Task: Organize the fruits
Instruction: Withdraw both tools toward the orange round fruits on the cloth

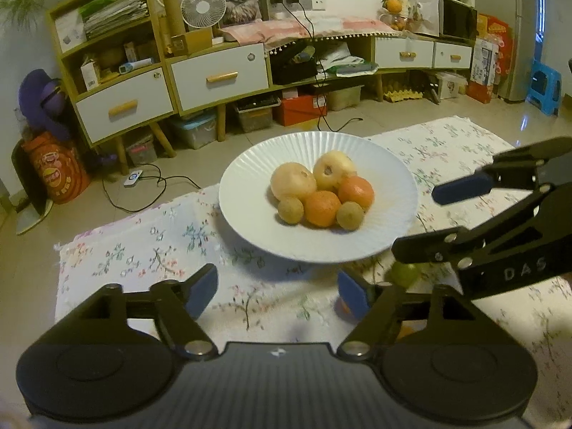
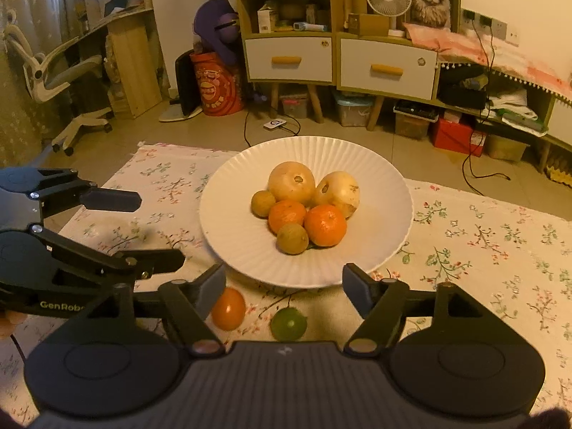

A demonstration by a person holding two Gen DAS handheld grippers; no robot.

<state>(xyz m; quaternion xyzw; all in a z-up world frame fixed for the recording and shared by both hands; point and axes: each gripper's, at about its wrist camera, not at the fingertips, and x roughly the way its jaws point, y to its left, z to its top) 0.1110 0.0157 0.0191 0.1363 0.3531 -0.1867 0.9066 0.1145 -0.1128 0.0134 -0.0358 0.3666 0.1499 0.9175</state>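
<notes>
Both grippers are sitting released, nothing between the fingers. Right gripper point(image 2: 284, 291) is hovering over the near part of the worktop, fingers spread wide; under the gap a small orange fruit point(image 2: 228, 308) and a green fruit point(image 2: 288, 323) are lying loose on the floral cloth point(image 2: 482, 250), just beside each other and just off the near rim of the white plate point(image 2: 232, 221). The orange one is lying close by the gripper's left finger; I cannot tell whether they touch.

Left gripper point(image 1: 277, 291) is likewise spread and empty, hovering over bare cloth toward the worktop's left side. From its camera the same green fruit point(image 1: 404, 273) is showing near its right finger, with a sliver of orange mostly hidden behind that finger.

Plate is sitting mid-worktop, toward the far edge, carrying six pieces clustered together and touching: two pale yellow apples point(image 2: 291, 182) at the back, two oranges point(image 2: 324, 225) in front of them, and two small brown round fruits point(image 2: 292, 238), one at the left of the pile, one at the front.

Each gripper is showing in the other's camera, both reaching in from the near edge, well apart from the plate's contents. Fingertips of a hand point(image 2: 9, 321) are gripping the left unit at the frame edge.
</notes>
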